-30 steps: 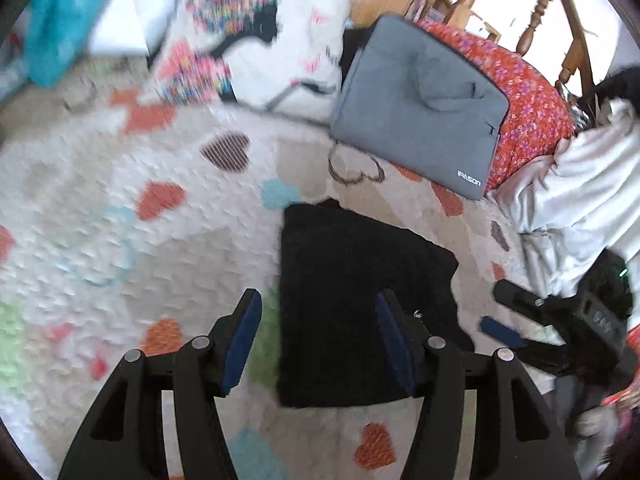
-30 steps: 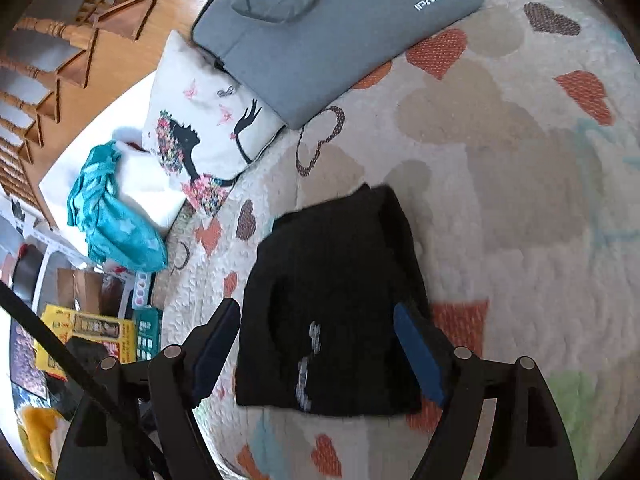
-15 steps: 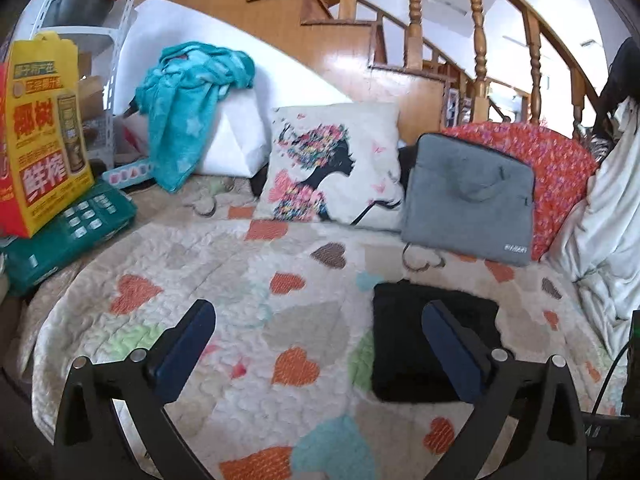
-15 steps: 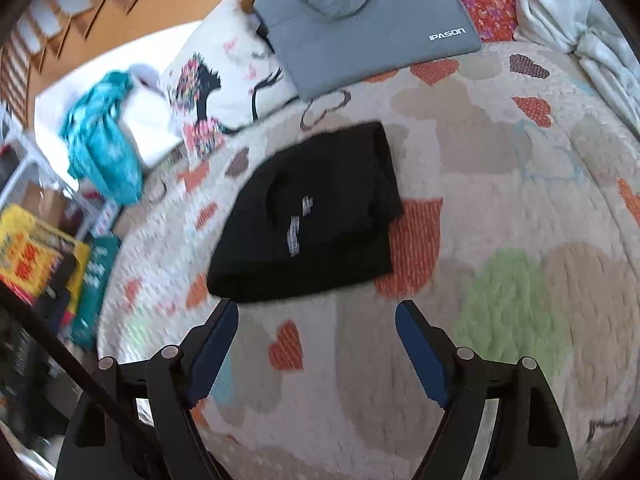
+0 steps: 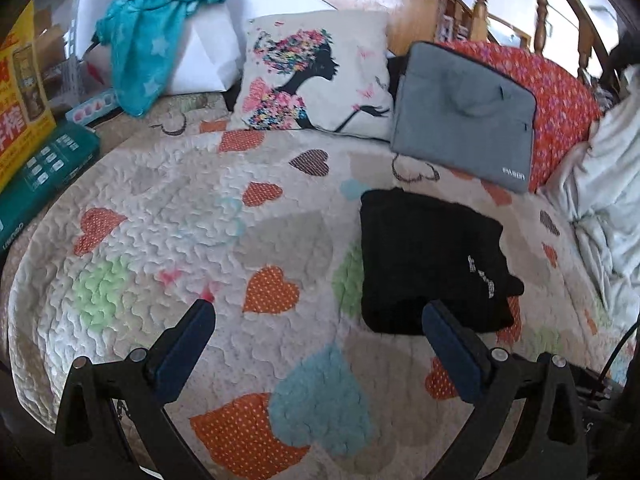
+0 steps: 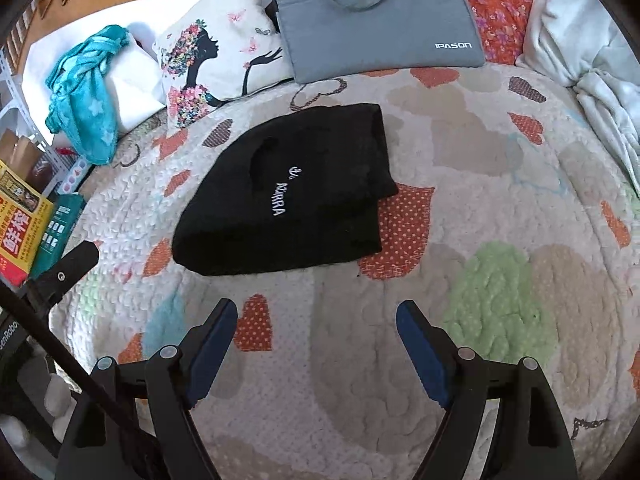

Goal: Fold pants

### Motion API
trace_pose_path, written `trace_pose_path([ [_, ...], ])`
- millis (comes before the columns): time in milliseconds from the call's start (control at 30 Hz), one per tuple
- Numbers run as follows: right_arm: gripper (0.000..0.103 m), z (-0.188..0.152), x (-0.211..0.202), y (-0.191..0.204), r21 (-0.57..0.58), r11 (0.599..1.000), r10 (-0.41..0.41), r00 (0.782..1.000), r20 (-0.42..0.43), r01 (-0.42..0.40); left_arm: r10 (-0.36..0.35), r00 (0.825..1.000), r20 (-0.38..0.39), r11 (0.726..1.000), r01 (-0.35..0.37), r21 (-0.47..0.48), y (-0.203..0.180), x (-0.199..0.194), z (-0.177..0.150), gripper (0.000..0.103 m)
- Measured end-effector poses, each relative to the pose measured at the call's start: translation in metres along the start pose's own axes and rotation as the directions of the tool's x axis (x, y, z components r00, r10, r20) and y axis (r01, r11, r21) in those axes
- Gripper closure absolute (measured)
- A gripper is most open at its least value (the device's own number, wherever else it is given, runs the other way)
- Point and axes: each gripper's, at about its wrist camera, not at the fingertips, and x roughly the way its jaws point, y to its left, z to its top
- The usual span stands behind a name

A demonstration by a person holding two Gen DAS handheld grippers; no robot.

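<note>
On quilt (image 6: 500, 208): folded black pants (image 6: 296, 192) marked "NARRA"; grey bag (image 6: 380, 20) reads "IPASON"; both tools spread, empty.

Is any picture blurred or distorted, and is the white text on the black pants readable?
Left wrist view: strong fisheye bending, dark corners, the pants lettering too soft to read. Right wrist view: same distortion, sharper; the pants lettering is legible, and so is the grey laptop bag logo.

Both wrist cameras look down and forward over the heart-print quilt (image 5: 280, 208) from its near edge. The left camera stands further left. Shared: folded black pants (image 6: 296, 196), grey laptop bag (image 5: 464, 116), printed cushion (image 6: 216, 56).
</note>
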Motion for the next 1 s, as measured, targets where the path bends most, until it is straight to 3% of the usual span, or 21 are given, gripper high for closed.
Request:
trace_pose_path([
  [400, 0.017, 0.002, 0.008, -0.014, 0.040, 0.999, -0.026, 1.000, -0.016, 0.027, -0.023, 0.998, -0.050, 0.994, 0.029, 0.109, -0.029, 0.011, -0.013, 0.000],
  [1000, 0.016, -0.001, 0.016, -0.010, 0.014, 0.999, -0.047, 0.998, -0.037, 0.048, -0.053, 0.992, -0.118, 0.994, 0.064, 0.092, -0.027, 0.021, -0.017, 0.000],
])
